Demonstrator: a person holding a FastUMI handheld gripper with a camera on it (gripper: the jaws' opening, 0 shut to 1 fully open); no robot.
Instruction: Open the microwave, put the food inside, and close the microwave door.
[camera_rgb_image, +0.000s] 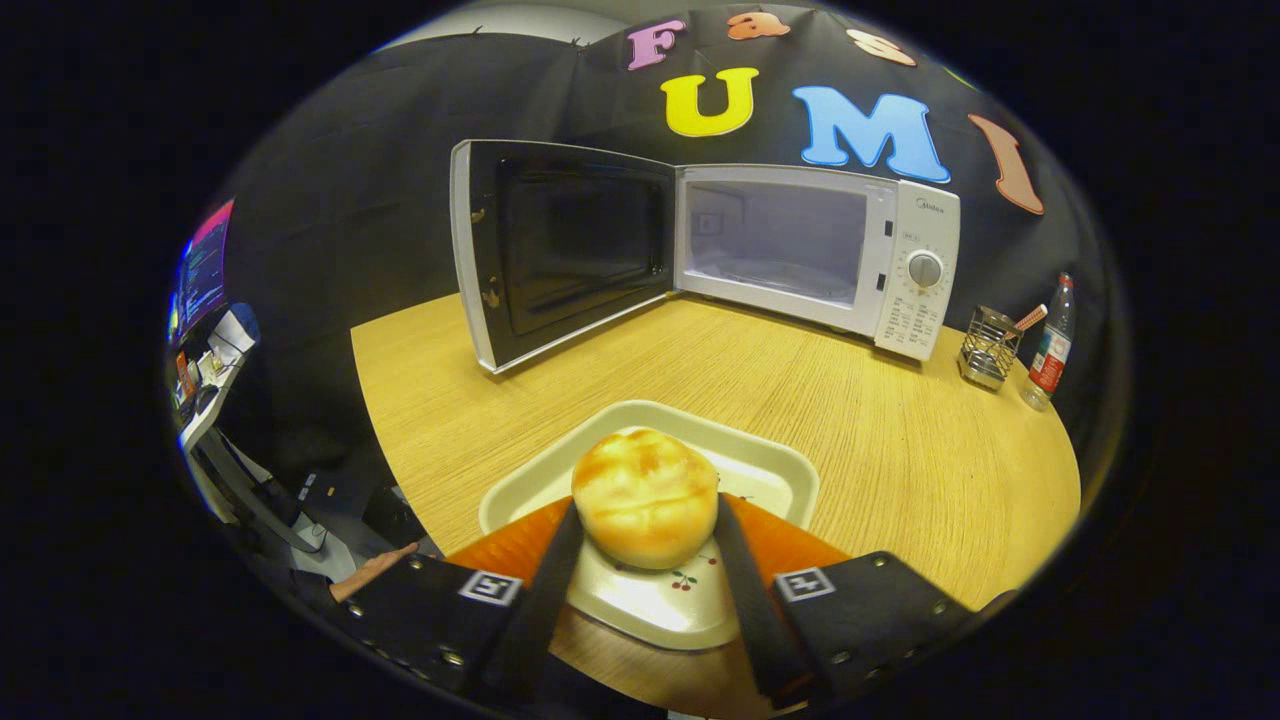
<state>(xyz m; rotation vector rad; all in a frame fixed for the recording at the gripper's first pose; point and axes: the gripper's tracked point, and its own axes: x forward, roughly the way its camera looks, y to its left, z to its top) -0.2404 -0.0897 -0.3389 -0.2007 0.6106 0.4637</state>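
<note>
A wooden table (880, 430) stood in front of a black cloth wall, and on it we saw a white microwave (815, 255) with its door (560, 250) swung wide open to the left, showing the empty inside. We could make out a small brand mark above the dial (925, 269) on the control panel, too small to read. Beyond the microwave's right end stood a wire holder (988, 347) and a bottle (1050, 345) with a red and white label, unreadable to us. Nearer to us lay a white tray (760, 465) with a small cherry print. Our gripper (645, 515) was clamped on a round golden bun (645, 495), one finger pressing each side, over the tray.
</note>
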